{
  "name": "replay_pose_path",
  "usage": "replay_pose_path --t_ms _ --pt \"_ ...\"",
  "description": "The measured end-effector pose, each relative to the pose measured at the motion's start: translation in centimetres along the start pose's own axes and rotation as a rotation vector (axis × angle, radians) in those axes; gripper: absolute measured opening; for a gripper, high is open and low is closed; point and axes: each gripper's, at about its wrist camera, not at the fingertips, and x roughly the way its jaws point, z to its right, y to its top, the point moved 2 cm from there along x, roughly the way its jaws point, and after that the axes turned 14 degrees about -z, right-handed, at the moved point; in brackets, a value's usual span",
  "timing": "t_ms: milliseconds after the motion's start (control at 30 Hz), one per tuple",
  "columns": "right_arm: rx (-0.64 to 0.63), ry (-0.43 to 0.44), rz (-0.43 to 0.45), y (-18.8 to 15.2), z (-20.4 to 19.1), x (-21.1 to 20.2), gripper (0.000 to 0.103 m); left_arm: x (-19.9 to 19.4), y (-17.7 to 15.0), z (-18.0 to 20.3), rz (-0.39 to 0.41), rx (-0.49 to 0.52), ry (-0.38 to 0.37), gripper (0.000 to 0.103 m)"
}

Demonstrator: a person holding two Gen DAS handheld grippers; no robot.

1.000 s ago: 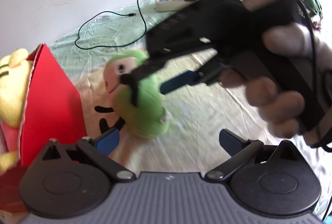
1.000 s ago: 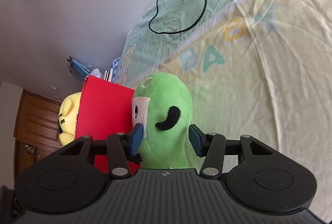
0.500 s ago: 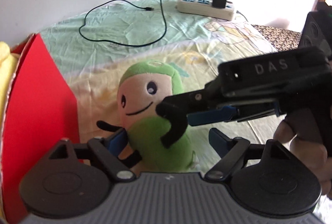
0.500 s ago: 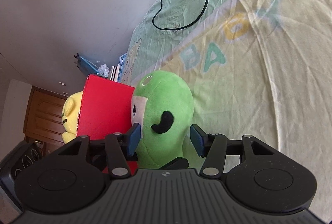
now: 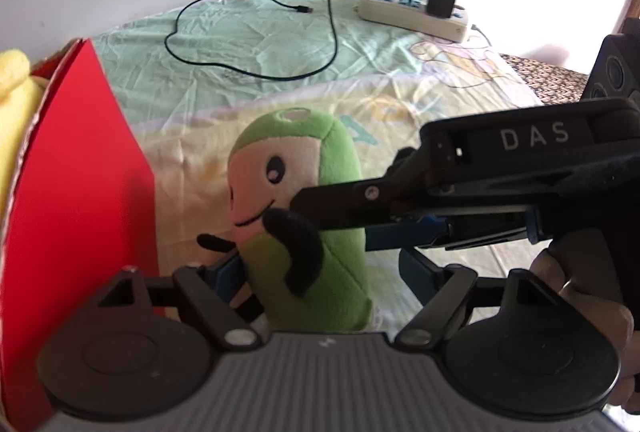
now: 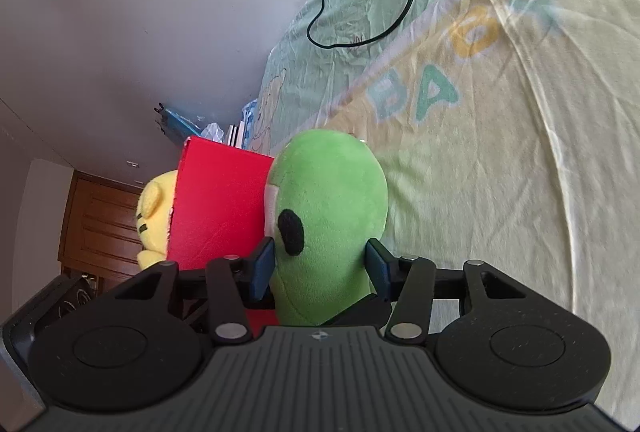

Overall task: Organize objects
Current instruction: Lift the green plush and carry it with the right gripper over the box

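Observation:
A green plush toy (image 5: 304, 232) with a pale face and black arms stands upright on the bed sheet, beside a red box (image 5: 76, 200). My right gripper (image 6: 320, 264) is shut on the green plush toy (image 6: 332, 216), its blue pads pressing both sides. In the left wrist view the right gripper (image 5: 352, 224) reaches in from the right and holds the toy's body. My left gripper (image 5: 324, 272) is open, its fingers either side of the toy's lower half; the left pad sits near the toy, the right pad stands apart. A yellow plush (image 6: 154, 216) sits in the red box (image 6: 216, 208).
A white power strip (image 5: 412, 8) with a black charger and a black cable (image 5: 256, 72) lie at the far side of the bed near the wall. The pale sheet (image 6: 500, 136) with printed letters spreads to the right. A wooden door (image 6: 100, 224) stands beyond the box.
The left gripper has moved in close, so the green plush toy now sits between its open fingers. The right gripper keeps its hold and has set the toy more upright.

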Motion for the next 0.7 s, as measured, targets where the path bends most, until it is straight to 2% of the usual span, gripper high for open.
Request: replay_pose_path --t_ms 300,433,700 --pt "0.019 0.047 0.110 -4.9 -1.0 -3.9 0.053 -3.9 -2.2 2.5 0.064 0.091 -0.022 0.081" --pt "-0.021 0.080 0.170 -6.7 -2.6 -5.0 0.053 -6.2 -3.3 3.0 0.114 0.132 -0.025 0.081" --pt "-0.105 0.138 0.222 -8.2 -7.3 -3.5 0.053 -11.5 -5.3 1.9 0.249 0.145 -0.008 0.081"
